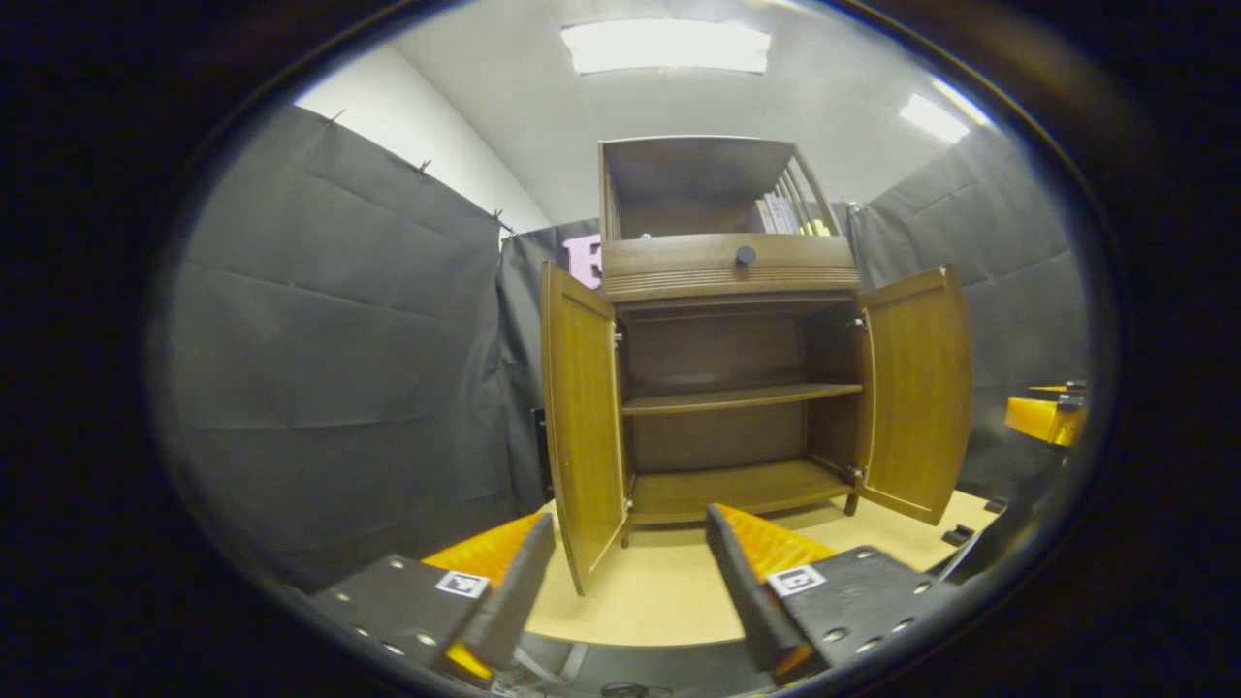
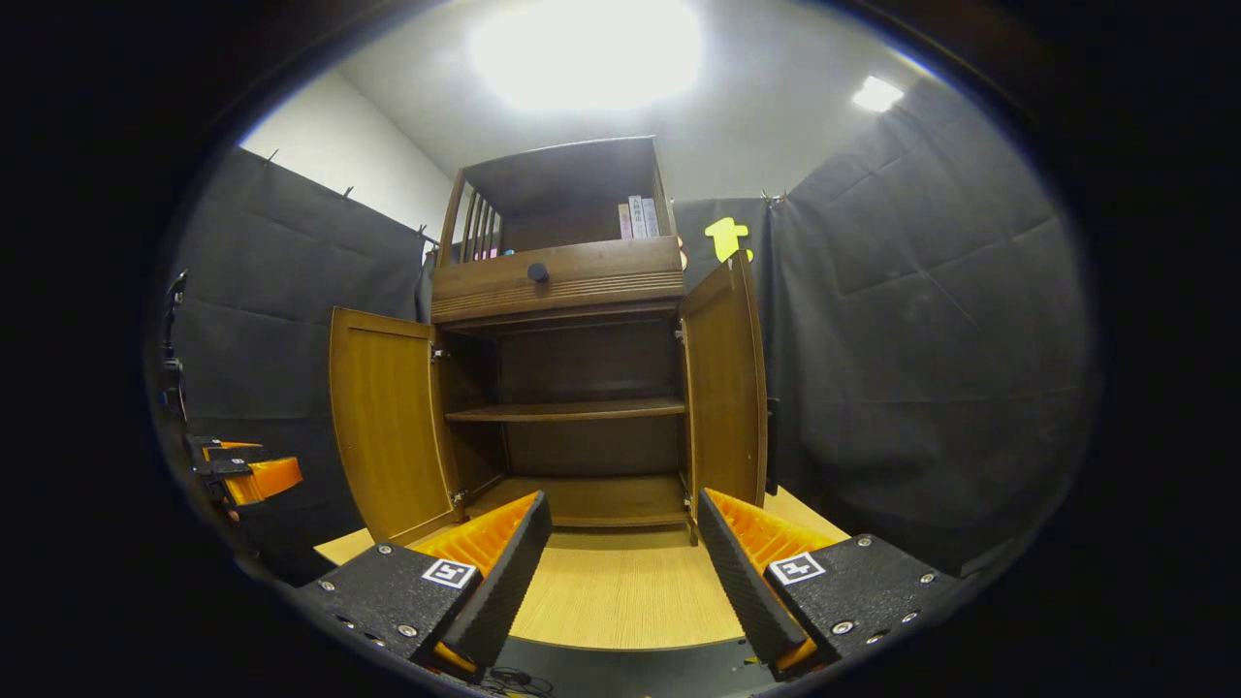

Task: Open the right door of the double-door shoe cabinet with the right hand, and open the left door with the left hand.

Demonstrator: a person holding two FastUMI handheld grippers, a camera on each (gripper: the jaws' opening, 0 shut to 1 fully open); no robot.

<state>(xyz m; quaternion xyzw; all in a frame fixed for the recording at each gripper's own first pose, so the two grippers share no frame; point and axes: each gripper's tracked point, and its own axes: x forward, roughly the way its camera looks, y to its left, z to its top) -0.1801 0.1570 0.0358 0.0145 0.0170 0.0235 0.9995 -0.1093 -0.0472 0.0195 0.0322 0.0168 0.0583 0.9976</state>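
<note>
The brown wooden shoe cabinet [image 1: 727, 281] stands on a light wooden platform [image 1: 659, 591] with both doors swung wide. Its left door [image 1: 582, 436] and right door [image 1: 916, 388] hang outward, baring a middle shelf [image 1: 737, 397] with nothing on it. My left gripper [image 1: 630, 543] is open, a short way back from the left door's lower edge, holding nothing. In the right gripper view the cabinet [image 2: 562, 281] shows the left door [image 2: 383, 427] and right door [image 2: 722, 388] open. My right gripper [image 2: 625, 523] is open and holds nothing, in front of the bottom shelf.
Black cloth walls close in on both sides. A drawer with a round knob [image 1: 745, 256] sits above the doors, and books [image 2: 637, 218] stand in the top compartment. The other gripper [image 1: 1047, 417] shows at the right edge of the left gripper view, and at the left edge [image 2: 242, 475] of the right one.
</note>
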